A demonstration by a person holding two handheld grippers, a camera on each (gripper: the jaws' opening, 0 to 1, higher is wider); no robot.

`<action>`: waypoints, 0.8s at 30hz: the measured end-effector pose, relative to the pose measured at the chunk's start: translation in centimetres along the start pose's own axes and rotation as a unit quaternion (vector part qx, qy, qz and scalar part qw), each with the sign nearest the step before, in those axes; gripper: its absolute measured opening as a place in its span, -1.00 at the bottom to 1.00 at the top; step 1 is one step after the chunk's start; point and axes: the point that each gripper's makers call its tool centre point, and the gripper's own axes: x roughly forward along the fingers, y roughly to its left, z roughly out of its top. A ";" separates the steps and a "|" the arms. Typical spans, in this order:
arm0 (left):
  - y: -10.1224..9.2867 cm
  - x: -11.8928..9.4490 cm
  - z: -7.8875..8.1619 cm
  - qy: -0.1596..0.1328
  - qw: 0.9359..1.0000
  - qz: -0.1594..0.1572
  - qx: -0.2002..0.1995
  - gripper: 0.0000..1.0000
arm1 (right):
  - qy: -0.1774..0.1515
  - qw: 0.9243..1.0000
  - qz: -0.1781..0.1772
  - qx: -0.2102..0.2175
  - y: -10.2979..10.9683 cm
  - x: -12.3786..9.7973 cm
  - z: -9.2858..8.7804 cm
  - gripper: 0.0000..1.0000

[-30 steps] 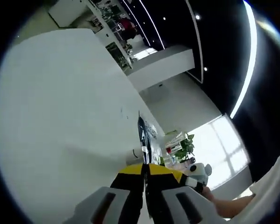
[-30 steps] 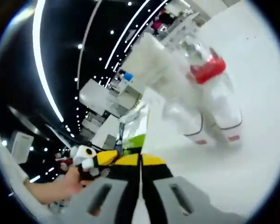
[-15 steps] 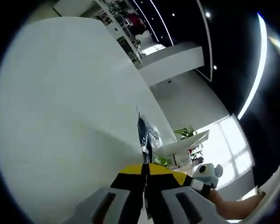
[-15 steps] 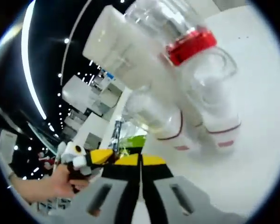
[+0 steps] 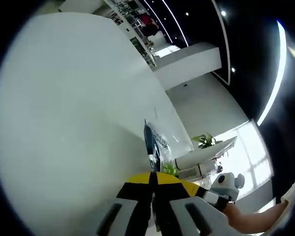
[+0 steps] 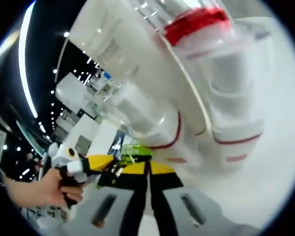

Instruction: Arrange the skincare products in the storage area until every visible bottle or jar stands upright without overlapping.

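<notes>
My left gripper [image 5: 153, 178] is shut on a thin dark blue sachet [image 5: 151, 140] that sticks up from its tips over the white table [image 5: 64, 123]. Beside it on the right are a white tube [image 5: 201, 156] and my right gripper [image 5: 209, 194] in a hand. In the right gripper view, my right gripper [image 6: 148, 169] is shut on a green sachet [image 6: 137, 150]. Just beyond it, very close, clear bottles with red bands [image 6: 236, 98], a red-collared one [image 6: 196, 22] and a white tube [image 6: 118, 44] crowd together, leaning in the tilted view. My left gripper [image 6: 105, 164] comes in from the left.
A person's hand [image 6: 39, 189] grips the left tool's handle. The white table [image 6: 280, 147] stretches away past the bottles. Shelving [image 5: 137, 34], a white wall and a potted plant [image 5: 206, 141] stand far off behind the table.
The right gripper has closed in on the bottle cluster, which now looms much larger. In the left gripper view the tube and bottles have come into sight at the right. Both grippers stay shut.
</notes>
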 end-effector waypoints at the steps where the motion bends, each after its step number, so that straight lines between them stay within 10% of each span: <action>1: 0.1 0.1 0.0 -0.001 1.000 0.000 -0.001 -0.99 | 0.001 1.000 -0.002 0.000 -0.1 0.0 0.0 -0.97; 24: 0.7 2.1 0.2 -0.028 0.999 0.026 -0.016 -0.99 | 0.030 0.998 0.004 -0.046 0.0 -0.9 -2.5 -0.86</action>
